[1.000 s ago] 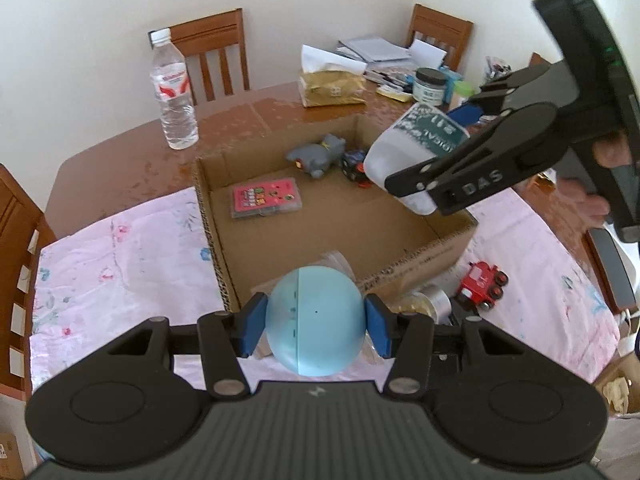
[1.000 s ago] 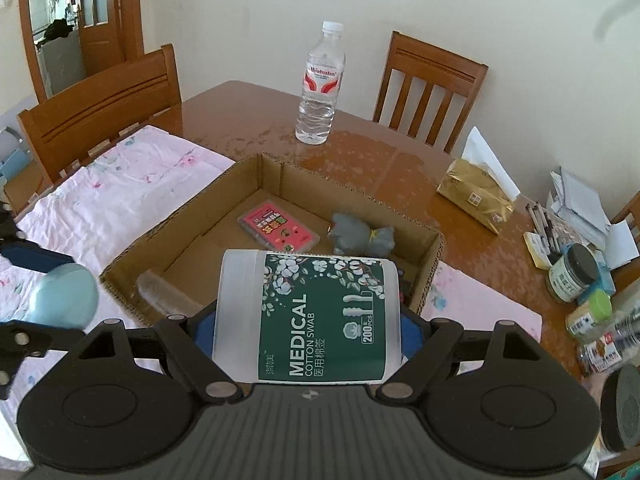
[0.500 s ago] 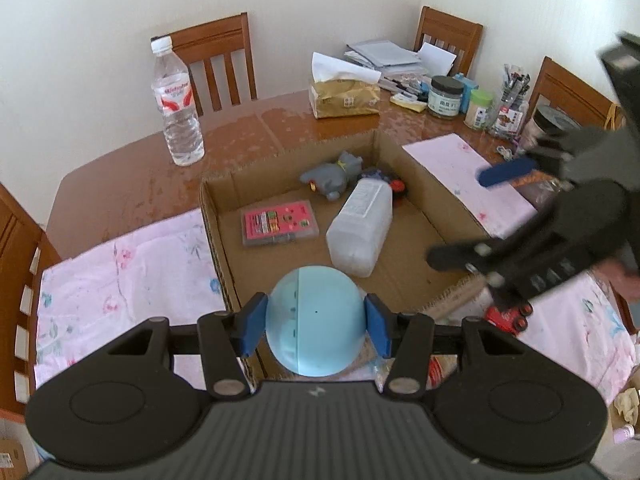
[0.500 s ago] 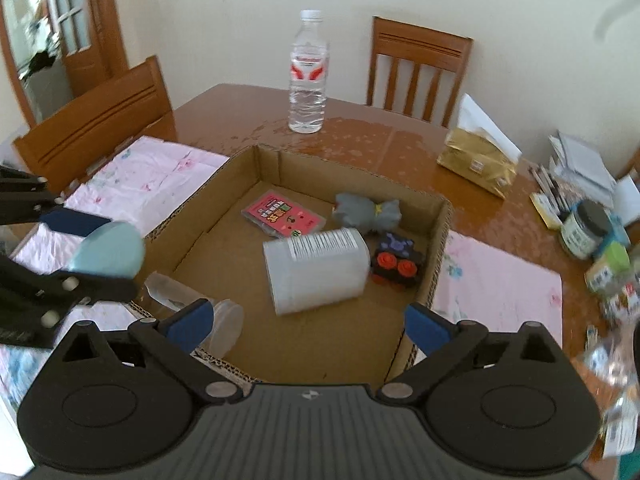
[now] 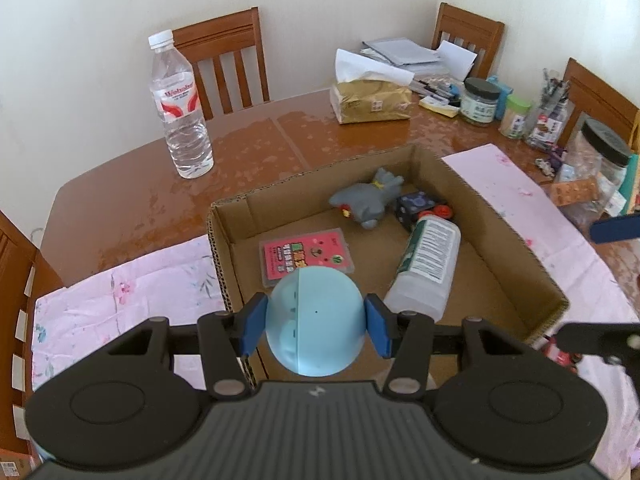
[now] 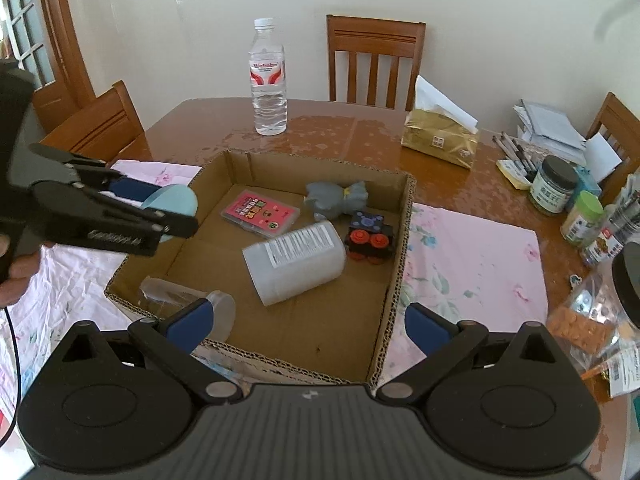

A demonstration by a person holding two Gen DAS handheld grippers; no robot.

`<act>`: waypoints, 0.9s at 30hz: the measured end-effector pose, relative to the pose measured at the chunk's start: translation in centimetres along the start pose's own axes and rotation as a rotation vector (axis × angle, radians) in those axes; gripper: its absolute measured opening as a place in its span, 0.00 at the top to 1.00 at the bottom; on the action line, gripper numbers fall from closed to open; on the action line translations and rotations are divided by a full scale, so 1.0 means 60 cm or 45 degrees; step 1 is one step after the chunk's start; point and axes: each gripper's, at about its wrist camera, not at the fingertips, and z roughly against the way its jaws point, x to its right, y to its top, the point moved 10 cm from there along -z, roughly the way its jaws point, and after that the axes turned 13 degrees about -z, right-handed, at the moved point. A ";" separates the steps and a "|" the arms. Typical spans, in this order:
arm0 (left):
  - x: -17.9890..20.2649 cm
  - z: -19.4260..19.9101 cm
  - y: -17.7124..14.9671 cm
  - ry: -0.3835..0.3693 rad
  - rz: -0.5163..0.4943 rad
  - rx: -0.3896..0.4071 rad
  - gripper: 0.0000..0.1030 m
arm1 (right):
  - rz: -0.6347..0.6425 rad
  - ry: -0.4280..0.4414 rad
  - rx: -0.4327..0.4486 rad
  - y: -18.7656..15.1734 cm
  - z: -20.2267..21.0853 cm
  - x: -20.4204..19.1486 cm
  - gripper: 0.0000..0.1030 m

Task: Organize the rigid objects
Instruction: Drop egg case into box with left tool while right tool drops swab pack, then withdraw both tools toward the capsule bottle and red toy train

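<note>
My left gripper (image 5: 316,320) is shut on a light blue ball (image 5: 316,332), held over the near left rim of an open cardboard box (image 5: 508,232). The right wrist view shows that ball (image 6: 176,200) at the box's left wall (image 6: 160,256). My right gripper (image 6: 306,322) stands open and empty above the box's near edge. In the box a white cotton swab container (image 6: 296,264) lies on its side, with a pink card case (image 6: 260,214), a grey toy (image 6: 336,198) and a dark block toy with red wheels (image 6: 370,236).
A water bottle (image 5: 182,108) and a gold tissue pack (image 5: 372,100) stand behind the box on the wooden table. Jars (image 6: 554,186) and pens crowd the right side. Pink cloths (image 6: 472,264) flank the box. A clear plastic piece (image 6: 184,300) and a red toy train (image 5: 560,354) lie near the box's front.
My right gripper opened and the cotton swab container dropped into the box, then it drew back. My left gripper carried the blue ball forward over the box's near rim.
</note>
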 end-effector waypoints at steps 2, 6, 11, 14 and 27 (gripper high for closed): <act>-0.006 -0.005 0.003 0.014 0.010 0.004 0.39 | 0.001 -0.012 0.001 -0.002 0.003 0.003 0.00; -0.016 0.005 0.008 0.049 0.038 0.049 0.05 | -0.019 -0.025 0.003 -0.004 0.006 0.010 0.00; -0.023 0.022 -0.003 0.090 0.065 0.044 0.04 | -0.042 -0.057 0.011 -0.005 0.006 0.020 0.00; -0.025 0.035 -0.017 0.097 0.094 0.048 0.04 | -0.058 -0.068 0.014 -0.007 0.007 0.024 0.00; -0.013 0.083 -0.098 0.160 0.174 0.022 0.04 | -0.172 -0.193 0.014 -0.052 0.013 0.068 0.00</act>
